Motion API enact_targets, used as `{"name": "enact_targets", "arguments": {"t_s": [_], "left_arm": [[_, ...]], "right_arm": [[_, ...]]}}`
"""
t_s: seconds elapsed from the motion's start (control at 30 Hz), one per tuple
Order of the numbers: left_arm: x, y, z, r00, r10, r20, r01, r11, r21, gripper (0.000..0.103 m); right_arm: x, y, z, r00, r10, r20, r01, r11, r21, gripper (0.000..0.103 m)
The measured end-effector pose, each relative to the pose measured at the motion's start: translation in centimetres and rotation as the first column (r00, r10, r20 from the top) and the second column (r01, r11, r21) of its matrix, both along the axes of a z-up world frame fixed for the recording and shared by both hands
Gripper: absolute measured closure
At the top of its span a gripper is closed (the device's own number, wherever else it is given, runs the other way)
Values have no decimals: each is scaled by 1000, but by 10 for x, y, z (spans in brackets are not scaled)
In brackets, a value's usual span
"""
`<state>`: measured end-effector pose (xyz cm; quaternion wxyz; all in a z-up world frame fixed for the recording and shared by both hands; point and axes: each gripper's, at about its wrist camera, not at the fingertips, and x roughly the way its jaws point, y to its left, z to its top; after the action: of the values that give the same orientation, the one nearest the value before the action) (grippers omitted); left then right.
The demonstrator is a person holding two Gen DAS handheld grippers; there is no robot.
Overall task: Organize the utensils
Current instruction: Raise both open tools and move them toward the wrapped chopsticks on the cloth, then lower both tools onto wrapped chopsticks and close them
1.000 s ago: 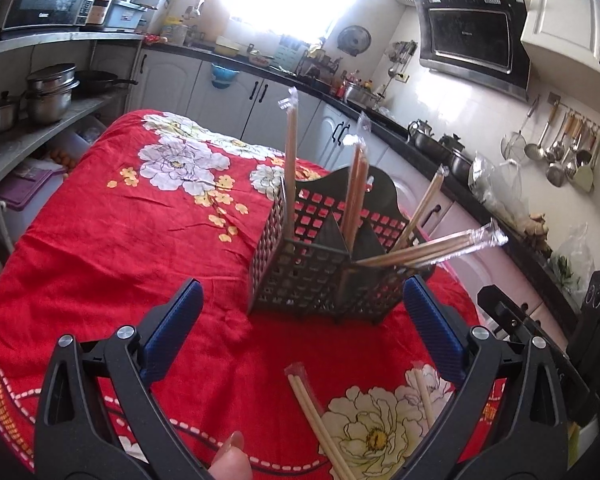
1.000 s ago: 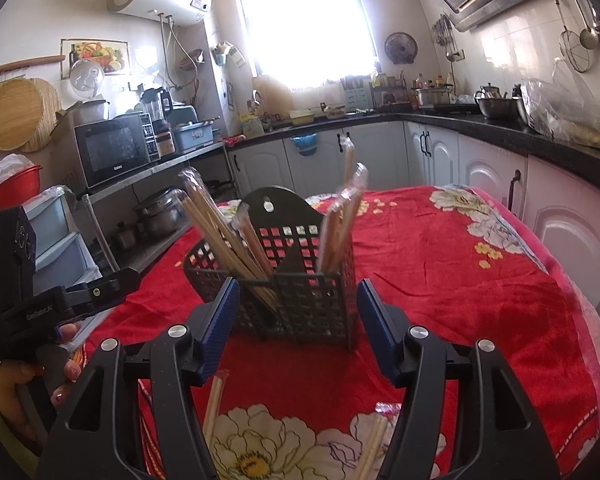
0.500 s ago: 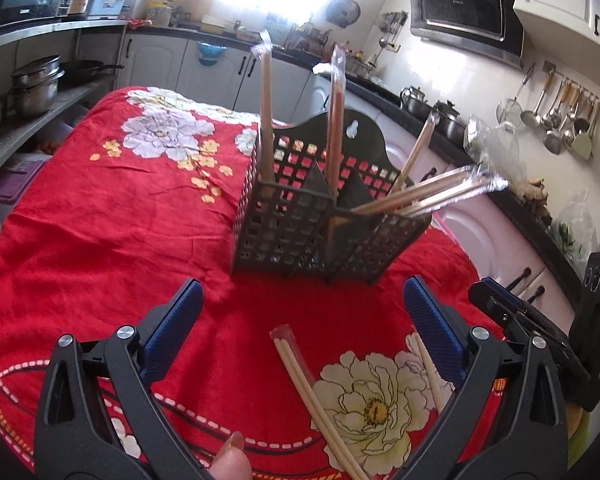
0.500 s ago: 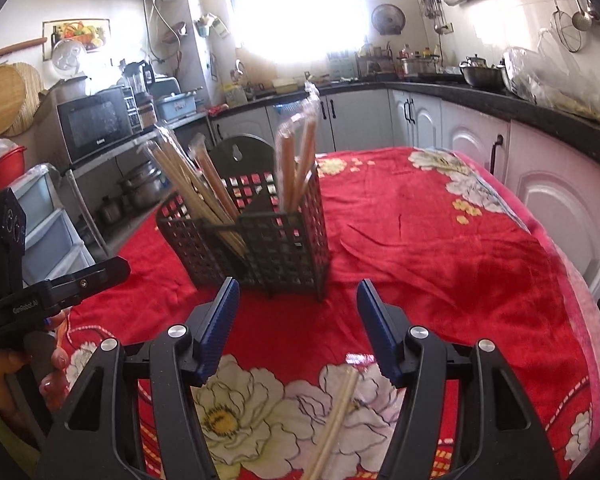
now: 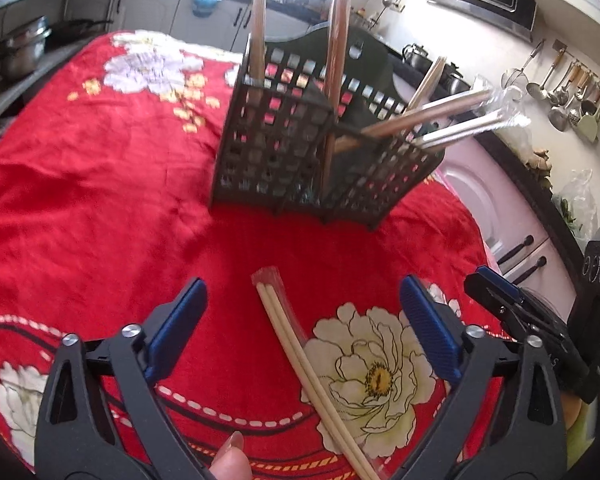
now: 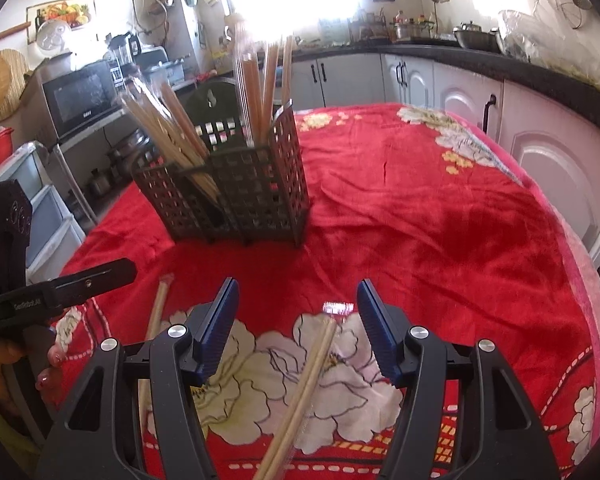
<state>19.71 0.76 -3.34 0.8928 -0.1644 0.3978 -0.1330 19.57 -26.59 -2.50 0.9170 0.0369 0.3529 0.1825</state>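
Observation:
A dark perforated utensil caddy (image 5: 284,152) stands on the red flowered tablecloth (image 5: 80,208) with several wrapped chopstick pairs in its compartments. One wrapped chopstick pair (image 5: 300,352) lies flat on the cloth between the jaws of my left gripper (image 5: 302,320). Those jaws are closing, and their blue pads are well clear of it. In the right wrist view, another chopstick pair (image 6: 308,376) lies between the jaws of my right gripper (image 6: 298,322), which is open and not touching it. The caddy (image 6: 236,196) stands beyond it.
A further chopstick pair (image 6: 156,312) lies left of the right gripper, near the other gripper and the hand holding it (image 6: 48,360). Cabinets (image 6: 540,160) and a black counter run along the table's right side. Shelves with pots and a microwave (image 6: 80,96) stand to the left.
Both grippers have tilted down and sunk toward the cloth. The caddy has slid up in each view, and the flat chopstick pairs now lie between the jaws. The left jaws look slightly narrower.

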Motion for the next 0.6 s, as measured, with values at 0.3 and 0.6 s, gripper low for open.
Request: {"name": "enact_targets", "arguments": {"t_s": [0.3,0.6], "left_arm": [[10,-3,-29,994,-20,-110,16,999,-34,39],[23,-6,-32,991,-19,-129,15,999,-32,40]], "right_arm": [[7,-2,-22,994,9,-111,-8,1000,8,44],[24,0,-41,973,13,-229,-13,1000,5,44]]}}
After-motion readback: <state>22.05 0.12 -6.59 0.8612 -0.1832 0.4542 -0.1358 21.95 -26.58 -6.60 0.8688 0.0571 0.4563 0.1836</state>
